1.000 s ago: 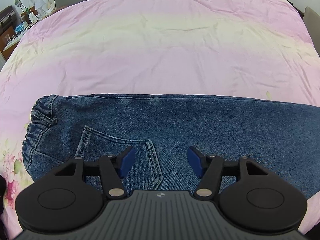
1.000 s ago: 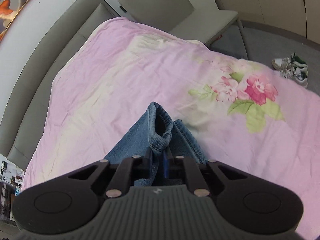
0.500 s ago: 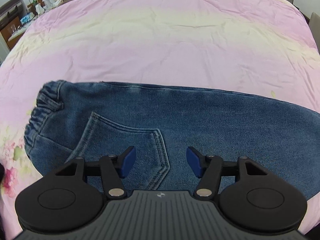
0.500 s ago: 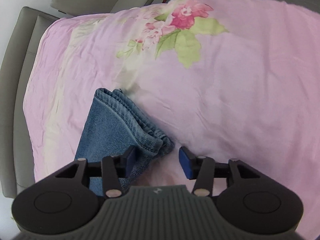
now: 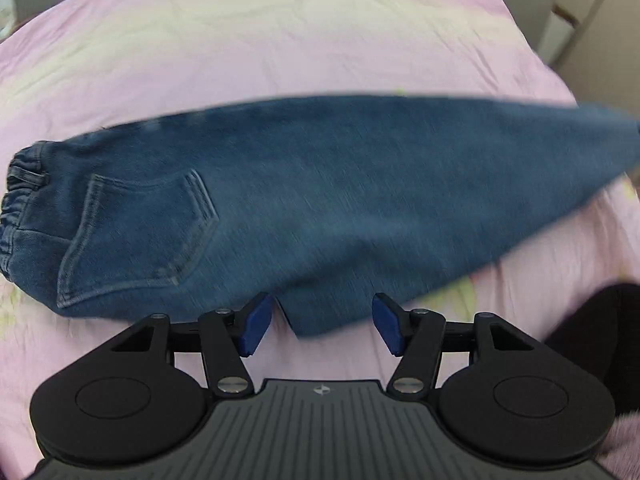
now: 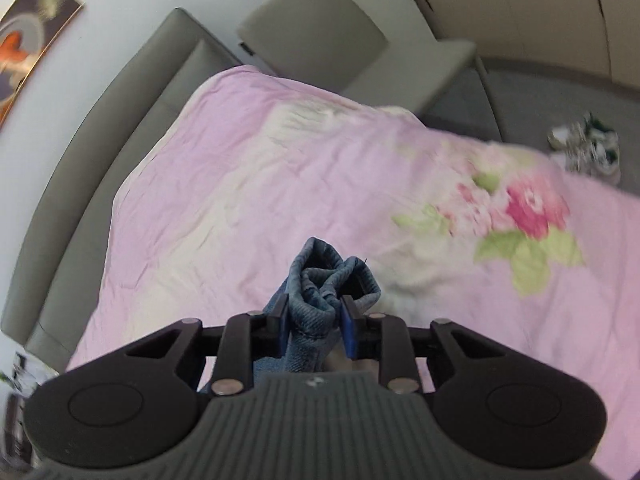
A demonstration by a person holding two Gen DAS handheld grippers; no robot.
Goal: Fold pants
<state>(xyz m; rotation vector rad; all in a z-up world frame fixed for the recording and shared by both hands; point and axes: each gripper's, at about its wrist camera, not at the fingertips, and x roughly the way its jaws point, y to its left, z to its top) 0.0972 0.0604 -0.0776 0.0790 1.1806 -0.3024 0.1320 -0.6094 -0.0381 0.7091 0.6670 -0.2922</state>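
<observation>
In the right wrist view, the right gripper (image 6: 313, 326) stands nearest, its jaws narrowed onto the bunched hems (image 6: 326, 280) of the jeans, with the blue pads pressing the denim from both sides. These jaws have just been closing: half a second ago they stood apart beside the hems as those lay flat on the cover, and a second ago they were clamped on the same cuff. The sequence reads as a release and re-grip, so both leg ends are probably now taken together. In the left wrist view, the left gripper (image 5: 323, 322) has its jaws wide and holds nothing; a point of denim at the near edge of the jeans (image 5: 320, 200) lies between the pads but apart from them. This view has shifted since a second ago: then the gripper hung over the seat beside the pocket (image 5: 140, 236), now it sits at the near edge, further along toward the legs. The jeans lie across the pink cover (image 5: 280, 40), already doubled leg on leg, waistband (image 5: 20, 200) at the left and legs running right; the far right end is blurred. Judged from this, the lengthwise fold is done and the crosswise fold is starting: hems go toward the waistband while the left gripper can steady the middle. Beyond the bed lie a grey headboard (image 6: 120, 128) and shoes (image 6: 586, 152) on the floor.
</observation>
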